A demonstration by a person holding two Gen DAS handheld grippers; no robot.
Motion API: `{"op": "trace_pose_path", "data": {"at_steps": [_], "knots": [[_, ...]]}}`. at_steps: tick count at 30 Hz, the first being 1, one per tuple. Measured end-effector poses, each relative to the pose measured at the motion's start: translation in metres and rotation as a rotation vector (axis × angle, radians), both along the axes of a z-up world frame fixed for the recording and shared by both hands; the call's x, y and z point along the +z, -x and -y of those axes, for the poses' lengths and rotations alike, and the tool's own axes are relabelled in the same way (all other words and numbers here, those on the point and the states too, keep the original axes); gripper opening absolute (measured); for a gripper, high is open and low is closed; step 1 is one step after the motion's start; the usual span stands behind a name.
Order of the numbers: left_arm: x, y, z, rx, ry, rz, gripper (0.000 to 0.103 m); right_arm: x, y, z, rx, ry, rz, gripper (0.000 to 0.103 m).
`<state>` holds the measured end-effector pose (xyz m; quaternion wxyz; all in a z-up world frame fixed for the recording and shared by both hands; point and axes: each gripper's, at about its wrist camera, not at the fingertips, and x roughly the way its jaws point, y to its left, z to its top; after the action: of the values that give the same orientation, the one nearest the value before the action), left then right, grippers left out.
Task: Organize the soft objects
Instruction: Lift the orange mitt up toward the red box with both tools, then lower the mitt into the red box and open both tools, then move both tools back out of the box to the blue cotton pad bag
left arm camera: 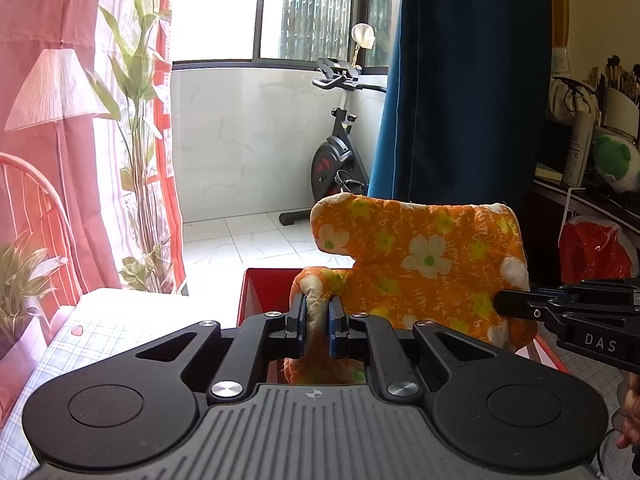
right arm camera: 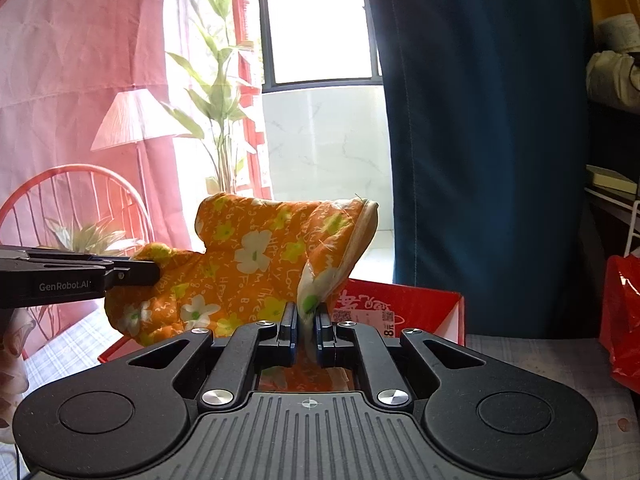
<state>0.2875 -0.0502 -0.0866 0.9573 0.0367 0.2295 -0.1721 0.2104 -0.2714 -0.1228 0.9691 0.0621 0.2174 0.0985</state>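
An orange oven mitt with white and yellow flowers (left arm camera: 424, 268) hangs between both grippers above a red cardboard box (left arm camera: 260, 292). My left gripper (left arm camera: 318, 312) is shut on the mitt's thumb end. My right gripper (right arm camera: 307, 320) is shut on the mitt's cuff edge; it shows at the right of the left wrist view (left arm camera: 520, 306). In the right wrist view the mitt (right arm camera: 256, 264) spans from the left gripper (right arm camera: 154, 272) to my own jaws, with the red box (right arm camera: 400, 308) just behind.
A checked tablecloth (left arm camera: 100, 344) covers the table. A red plastic bag (right arm camera: 624, 320) lies at the right. A dark shelf with a green plush toy (left arm camera: 612, 160) stands far right. A blue curtain (left arm camera: 460, 80), red curtain and exercise bike (left arm camera: 336, 152) are behind.
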Motion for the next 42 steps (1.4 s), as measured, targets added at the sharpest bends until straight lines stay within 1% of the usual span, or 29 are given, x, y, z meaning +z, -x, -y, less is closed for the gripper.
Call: {"op": "trace_pose_path", "data": {"at_steps": [3,8,12,16,19,23,24,25,26,27,29,30,36,42], "knots": [[-0.007,-0.013,0.005,0.005,-0.007,-0.033,0.012,-0.006,-0.014,0.001,-0.009,0.0,-0.041,0.008],[-0.029,-0.036,0.009,0.003,-0.006,-0.152,0.012,-0.026,-0.032,0.005,-0.033,-0.014,-0.136,0.008],[-0.048,-0.048,0.006,0.006,0.003,-0.252,0.012,-0.048,-0.041,0.005,-0.032,-0.027,-0.237,0.008],[-0.059,-0.051,0.005,0.002,-0.021,-0.296,0.012,-0.062,-0.048,0.004,-0.038,-0.037,-0.302,0.008],[-0.063,-0.051,0.006,-0.01,-0.038,-0.308,0.013,-0.07,-0.052,0.003,-0.048,-0.043,-0.342,0.008],[-0.064,-0.052,0.007,-0.025,-0.045,-0.306,0.015,-0.076,-0.053,0.005,-0.064,-0.052,-0.364,0.008],[-0.064,-0.052,0.007,-0.028,-0.048,-0.305,0.016,-0.076,-0.054,0.004,-0.066,-0.051,-0.369,0.01],[-0.064,-0.055,0.008,-0.026,-0.054,-0.304,0.018,-0.077,-0.055,0.004,-0.065,-0.048,-0.375,0.015],[-0.064,-0.053,0.009,-0.023,-0.057,-0.302,0.022,-0.077,-0.056,0.003,-0.061,-0.038,-0.381,0.017],[-0.063,-0.053,0.009,-0.022,-0.058,-0.3,0.029,-0.077,-0.056,0.002,-0.061,-0.025,-0.381,0.021],[-0.06,-0.05,0.008,-0.023,-0.058,-0.29,0.039,-0.075,-0.056,0.001,-0.061,-0.005,-0.372,0.022],[-0.059,-0.049,0.007,-0.023,-0.06,-0.285,0.04,-0.074,-0.055,0.001,-0.062,-0.002,-0.365,0.023],[-0.046,-0.035,0.006,-0.023,-0.077,-0.262,0.041,-0.063,-0.042,0.002,-0.062,0.011,-0.328,0.023],[-0.031,-0.008,0.0,-0.033,-0.093,-0.231,0.042,-0.046,-0.016,0.0,-0.036,0.026,-0.278,0.023]]}}
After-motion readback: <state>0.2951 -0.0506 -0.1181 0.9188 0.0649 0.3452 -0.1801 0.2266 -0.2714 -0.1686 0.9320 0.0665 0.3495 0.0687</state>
